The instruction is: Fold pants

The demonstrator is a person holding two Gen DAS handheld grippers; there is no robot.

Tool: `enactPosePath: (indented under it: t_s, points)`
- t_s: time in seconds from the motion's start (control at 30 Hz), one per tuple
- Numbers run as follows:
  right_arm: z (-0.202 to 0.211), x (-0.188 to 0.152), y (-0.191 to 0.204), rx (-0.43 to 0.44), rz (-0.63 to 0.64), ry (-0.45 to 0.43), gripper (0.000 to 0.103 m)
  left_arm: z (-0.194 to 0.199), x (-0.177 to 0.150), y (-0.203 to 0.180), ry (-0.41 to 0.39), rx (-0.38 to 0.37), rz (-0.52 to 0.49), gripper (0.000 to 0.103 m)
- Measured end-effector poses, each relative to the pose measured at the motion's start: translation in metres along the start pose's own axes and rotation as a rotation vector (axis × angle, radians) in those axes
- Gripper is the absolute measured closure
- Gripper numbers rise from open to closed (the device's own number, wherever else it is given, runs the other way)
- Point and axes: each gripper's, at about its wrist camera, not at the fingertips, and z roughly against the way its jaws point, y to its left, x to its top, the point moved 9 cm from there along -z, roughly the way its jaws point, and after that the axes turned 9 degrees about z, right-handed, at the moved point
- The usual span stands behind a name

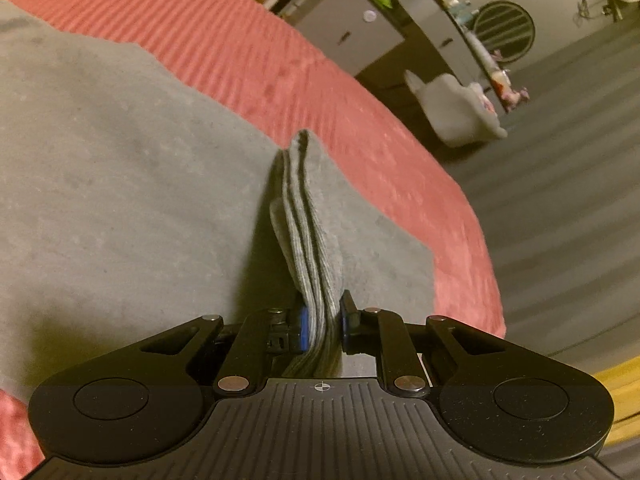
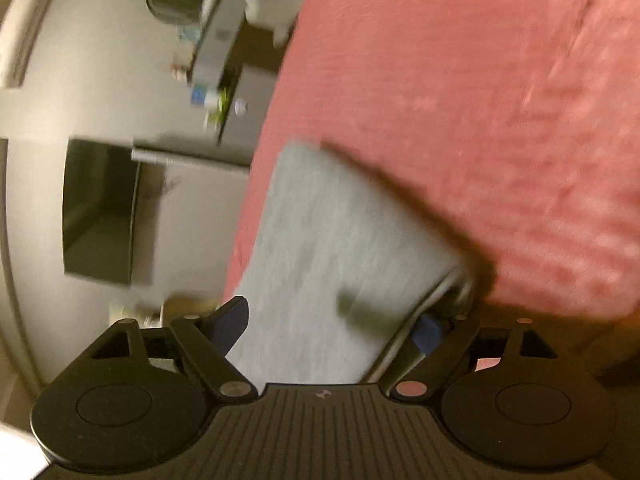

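Left wrist view: left gripper (image 1: 323, 326) clenched on a bunched ribbed cuff (image 1: 308, 240) of the grey sweatpants (image 1: 120, 168); several layers stacked between the blue pads (image 1: 303, 328)
Right wrist view: right gripper (image 2: 332, 326) spread wide; a flat grey panel of the pants (image 2: 320, 248) lay between its fingers, pads apparently not pressing; picture blurred
Garment location: spread on the pink ribbed bedspread (image 1: 248, 40), near the bed's edge
Risk, left: an inner layer could slip from the stack if pulled unevenly; fold would skew
Risk, right: closing on too little cloth; edge would drop
Risk, shared: mismatched lifting would drag the pants off the bed
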Motion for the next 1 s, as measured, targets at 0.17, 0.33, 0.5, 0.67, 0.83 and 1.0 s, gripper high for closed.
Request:
enactPosePath:
  t_s: [0.17,0.33,0.5,0.67,0.83,1.0]
  points:
    - [0.002,0.001,-0.002,-0.040,0.007,-0.023,0.046,0.014,0.010,0.013,-0.043,0.045,-0.057,0.086]
    - [-0.017,-0.003,-0.018,-0.146,-0.019,0.064,0.078,0.002,0.000,0.046,-0.016,0.201,-0.111,0.074]
    - [-0.018,-0.009,-0.028,-0.169,-0.016,0.093,0.082,-0.002,0.012,0.045,-0.031,0.135,-0.063,0.047]
    - [-0.019,-0.009,-0.033,-0.110,-0.081,0.112,0.080,-0.019,0.040,0.030,-0.090,0.165,-0.138,0.046]
    - [-0.015,-0.012,-0.033,-0.110,-0.077,0.102,0.080,-0.044,0.043,0.035,-0.011,0.207,-0.161,0.056]
    - [-0.016,-0.012,-0.023,-0.152,0.036,0.089,0.089,-0.027,0.049,0.021,-0.036,0.159,-0.219,0.085]
